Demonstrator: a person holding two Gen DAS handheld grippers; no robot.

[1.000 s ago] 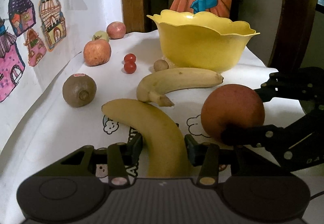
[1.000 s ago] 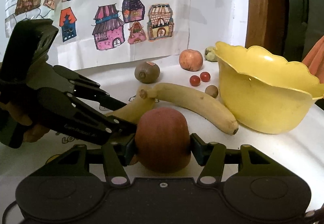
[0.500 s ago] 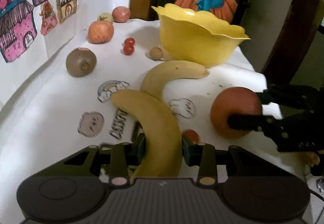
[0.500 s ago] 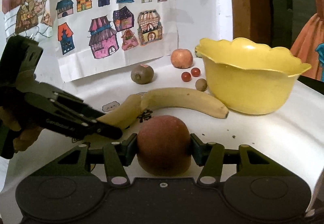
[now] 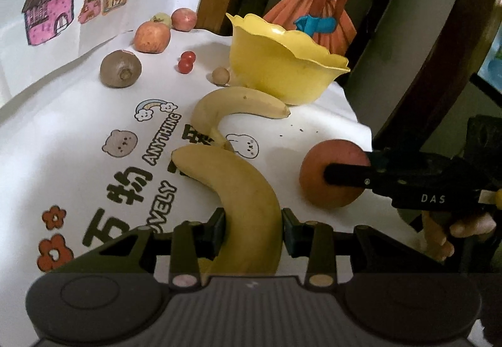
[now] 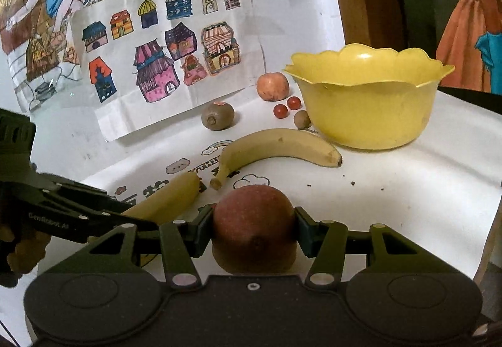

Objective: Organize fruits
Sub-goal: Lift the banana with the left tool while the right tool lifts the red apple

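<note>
My left gripper (image 5: 252, 229) is shut on a yellow banana (image 5: 238, 199), held above the printed tablecloth. My right gripper (image 6: 253, 229) is shut on a dark red apple (image 6: 254, 228), lifted near the table's right front. In the left wrist view that apple (image 5: 329, 173) hangs at the right between the right gripper's fingers (image 5: 348, 174). In the right wrist view the held banana (image 6: 166, 201) pokes out of the left gripper's fingers (image 6: 94, 215). A second banana (image 6: 279, 148) lies on the cloth before the empty yellow bowl (image 6: 370, 102).
Behind the bananas sit a kiwi (image 6: 217, 116), two cherry tomatoes (image 6: 287, 107), a small brown fruit (image 6: 302, 119) and a pale apple (image 6: 272, 86). Further apples (image 5: 183, 19) stand at the back by a wooden post. The table edge (image 5: 354, 115) drops off right of the bowl.
Both grippers have risen and pulled back from the bowl, each carrying its fruit up off the cloth. More of the printed tablecloth shows beneath them.
</note>
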